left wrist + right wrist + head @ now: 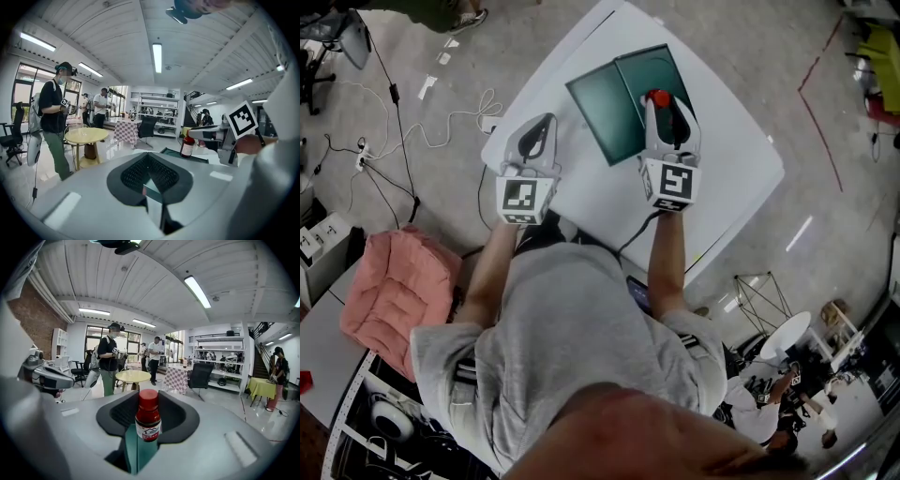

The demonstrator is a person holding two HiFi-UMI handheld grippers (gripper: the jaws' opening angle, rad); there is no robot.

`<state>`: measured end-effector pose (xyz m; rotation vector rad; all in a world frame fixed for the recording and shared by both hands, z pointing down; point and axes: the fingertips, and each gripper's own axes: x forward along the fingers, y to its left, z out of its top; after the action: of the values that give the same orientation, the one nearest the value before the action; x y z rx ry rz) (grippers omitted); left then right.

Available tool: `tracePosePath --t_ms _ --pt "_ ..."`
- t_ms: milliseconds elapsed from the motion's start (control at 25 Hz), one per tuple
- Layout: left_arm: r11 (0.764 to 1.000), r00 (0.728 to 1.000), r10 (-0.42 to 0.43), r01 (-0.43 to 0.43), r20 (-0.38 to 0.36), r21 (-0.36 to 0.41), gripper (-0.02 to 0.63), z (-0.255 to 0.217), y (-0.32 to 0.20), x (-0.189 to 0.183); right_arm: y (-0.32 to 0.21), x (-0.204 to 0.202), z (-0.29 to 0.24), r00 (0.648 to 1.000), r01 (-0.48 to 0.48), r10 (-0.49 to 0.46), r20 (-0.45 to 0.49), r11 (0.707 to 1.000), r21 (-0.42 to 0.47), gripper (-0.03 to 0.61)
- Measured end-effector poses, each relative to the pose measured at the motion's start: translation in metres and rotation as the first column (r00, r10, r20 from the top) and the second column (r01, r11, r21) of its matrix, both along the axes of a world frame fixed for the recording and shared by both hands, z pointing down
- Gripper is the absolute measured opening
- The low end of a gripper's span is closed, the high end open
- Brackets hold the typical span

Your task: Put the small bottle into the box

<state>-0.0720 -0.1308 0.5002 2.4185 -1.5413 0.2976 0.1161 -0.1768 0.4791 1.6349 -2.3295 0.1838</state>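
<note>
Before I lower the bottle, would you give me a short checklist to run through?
1. Grip: the right gripper has its jaws closed on the bottle, which stands upright. Ok.
2. Box open: both green halves lie spread flat on the table. Ok.
3. Bottle above the box: in the head view its red cap sits over the right half. Ok.
4. Which half is the tray and which the lid: cannot tell.
5. Landing spot free: the right gripper covers part of that half. Cannot tell.
6. Left gripper out of the way: jaws apart, empty, left of the box. Ok.
</note>
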Motion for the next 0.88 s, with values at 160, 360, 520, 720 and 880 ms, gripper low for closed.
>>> tracePosePath --t_ms 160,360,520,720,880 --pt "0.999 1.0 -0.031 0.031 -0.002 0.007 0.011 -0.004 -0.002 -0.015 -0.008 -0.024 -0.004 0.999 0.046 -0.046 0.001 0.999 0.007 0.13" --pt "0.998 0.998 -0.069 0.069 -0.006 0.009 0.011 -0.006 -0.005 -0.03 -0.019 -0.047 -0.001 0.995 0.095 -0.095 0.003 0.995 0.0 0.13" --pt "0.995 0.995 -0.097 0.097 -0.005 0.002 0.011 -0.004 -0.006 -0.04 -0.027 -0.062 0.006 0.992 0.128 -0.128 -0.003 0.992 -0.012 0.13" --pt "0.993 0.993 -0.12 0.12 -0.005 -0.01 0.011 0.0 -0.009 -0.051 -0.032 -0.077 0.019 0.988 0.156 -0.157 -0.01 0.987 -0.037 0.13" --pt "0.991 0.992 -0.129 0.129 -0.008 -0.022 0.011 0.007 -0.011 -0.053 -0.035 -0.082 0.034 0.986 0.168 -0.169 -0.01 0.983 -0.071 0.13"
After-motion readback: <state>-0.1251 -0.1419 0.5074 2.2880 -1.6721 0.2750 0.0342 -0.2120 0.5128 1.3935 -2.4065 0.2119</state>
